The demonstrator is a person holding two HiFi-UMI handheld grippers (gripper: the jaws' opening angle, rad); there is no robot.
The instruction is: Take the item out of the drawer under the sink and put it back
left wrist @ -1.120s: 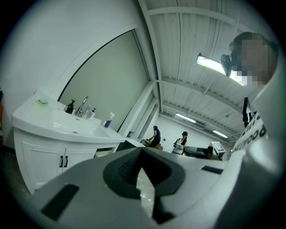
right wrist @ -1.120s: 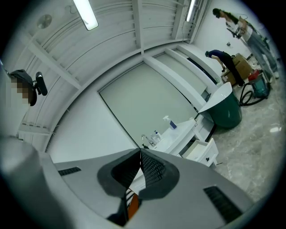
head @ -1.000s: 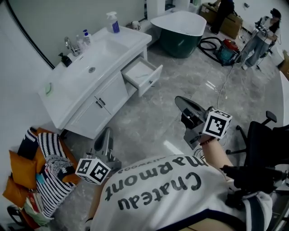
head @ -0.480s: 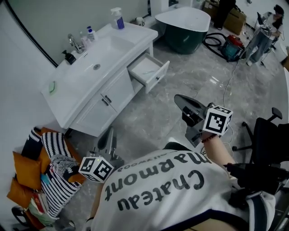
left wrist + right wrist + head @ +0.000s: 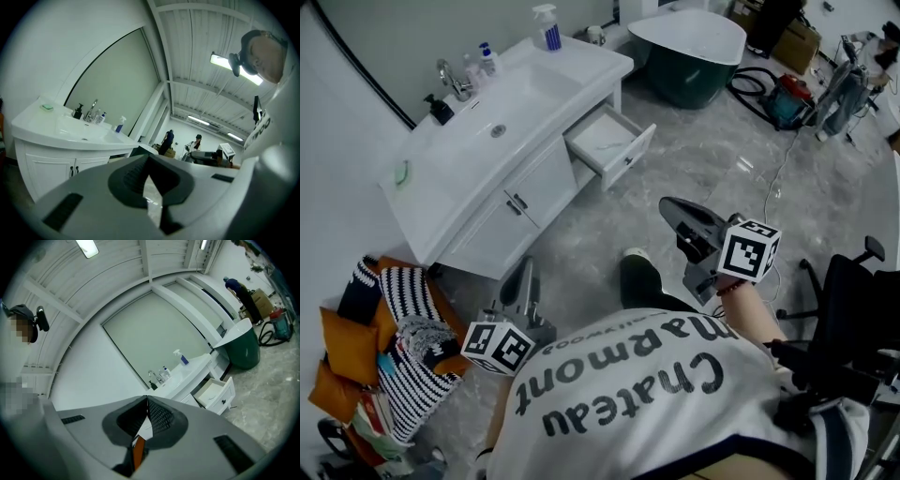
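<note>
A white bathroom vanity cabinet (image 5: 502, 202) with a moulded white sink basin (image 5: 483, 141) stands against the wall at the upper left of the head view. Its single white pull-out drawer (image 5: 628, 157), at the cabinet's right end under the counter, stands pulled out over the grey marble-look floor. On the drawer's bottom lies a thin pale item (image 5: 602, 143), which seems to be the task's thing, though it is too small to make out.

The person stands well apart from the cabinet, a white printed T-shirt (image 5: 647, 403) filling the bottom of the head view and one black shoe (image 5: 637, 281) set forward. The left gripper (image 5: 525, 272) is held low by the person's left side, its jaws together at the tips with nothing between them. It looks roughly level at the cabinet doors. The right gripper (image 5: 670, 208) is held out in front on the right, also closed and holding nothing. Its own view takes in the open drawer from the side.

A chrome tap (image 5: 450, 77) and a blue spray bottle (image 5: 547, 26) stand on the counter. A dark green freestanding bathtub (image 5: 694, 42) sits beyond the drawer. A heap of striped and orange fabric (image 5: 408, 337) lies on the floor just left of the cabinet.
</note>
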